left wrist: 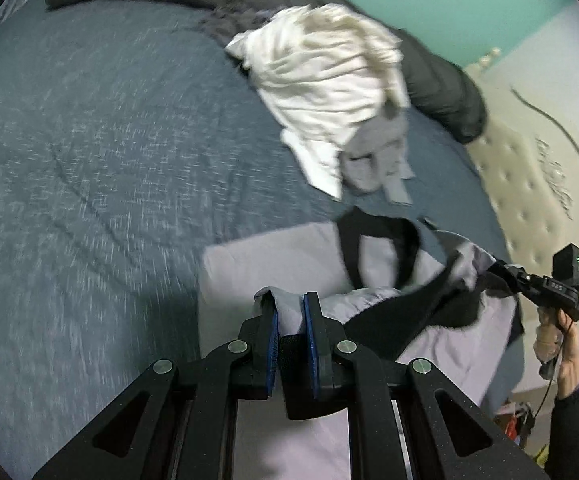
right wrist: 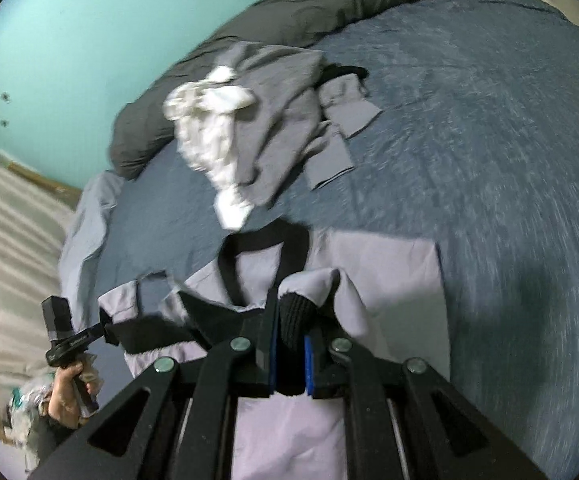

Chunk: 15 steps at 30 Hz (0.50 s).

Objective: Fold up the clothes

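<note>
Holding the lilac shirt [left wrist: 257, 264] over the blue bed [left wrist: 89, 140], we pinch its edge in the left tool [left wrist: 289, 312] and its black cuff in the right tool [right wrist: 291, 320]. A white and grey clothes pile [left wrist: 329, 92] lies behind it.

Shirt [right wrist: 389, 264] lies on the bed [right wrist: 489, 140] up front, clothes heap [right wrist: 249, 128] behind it, pillow [right wrist: 289, 8] furthest back.
</note>
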### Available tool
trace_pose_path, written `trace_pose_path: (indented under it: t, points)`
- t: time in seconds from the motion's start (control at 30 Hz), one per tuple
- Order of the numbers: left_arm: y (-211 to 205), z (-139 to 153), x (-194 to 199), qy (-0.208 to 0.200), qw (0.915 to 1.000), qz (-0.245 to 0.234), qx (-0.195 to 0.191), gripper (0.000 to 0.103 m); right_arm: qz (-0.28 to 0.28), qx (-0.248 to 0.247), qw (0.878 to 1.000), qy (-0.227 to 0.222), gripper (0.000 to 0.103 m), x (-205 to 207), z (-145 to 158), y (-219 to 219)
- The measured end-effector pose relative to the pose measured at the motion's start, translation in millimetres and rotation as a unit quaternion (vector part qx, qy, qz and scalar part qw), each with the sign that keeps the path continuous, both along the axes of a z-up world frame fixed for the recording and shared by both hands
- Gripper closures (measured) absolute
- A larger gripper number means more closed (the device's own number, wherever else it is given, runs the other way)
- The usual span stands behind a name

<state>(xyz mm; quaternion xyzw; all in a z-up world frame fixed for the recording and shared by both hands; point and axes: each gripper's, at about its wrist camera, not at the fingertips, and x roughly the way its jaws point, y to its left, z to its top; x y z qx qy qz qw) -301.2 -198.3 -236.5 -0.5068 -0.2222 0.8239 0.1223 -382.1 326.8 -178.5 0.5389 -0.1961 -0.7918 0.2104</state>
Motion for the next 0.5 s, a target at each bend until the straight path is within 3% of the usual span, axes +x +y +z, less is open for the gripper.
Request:
trace_pose_path:
  t: [0.23, 0.3, 0.43, 0.5]
  points:
    - [-6.6, -50.0, -50.1, -0.031, 0.9992, 0.025, 0.003, 0.089, -0.023, 0.048, 0.998, -0.046, 0.091, -68.8, -78.1, -0.4]
    - [-8.5, -64.3, -64.4, -0.039, 0.9987, 0.033, 0.004, 0.089, -0.041, 0.037, 0.997, -0.060, 0.090, -77.3, -93.3, 5.2]
    - [-13.4, -80.4, -81.3, -0.046, 0.9976, 0.049, 0.015, 0.085, -0.064, -0.001, 0.997, -0.046, 0.084, -81.9, -101.7, 14.8]
    - [-17.4, -73.1, -76.9, -0.036, 0.9971, 0.058, 0.036, 0.073, -0.076, -0.028, 0.996, -0.040, 0.076, -79.0, -98.9, 21.1]
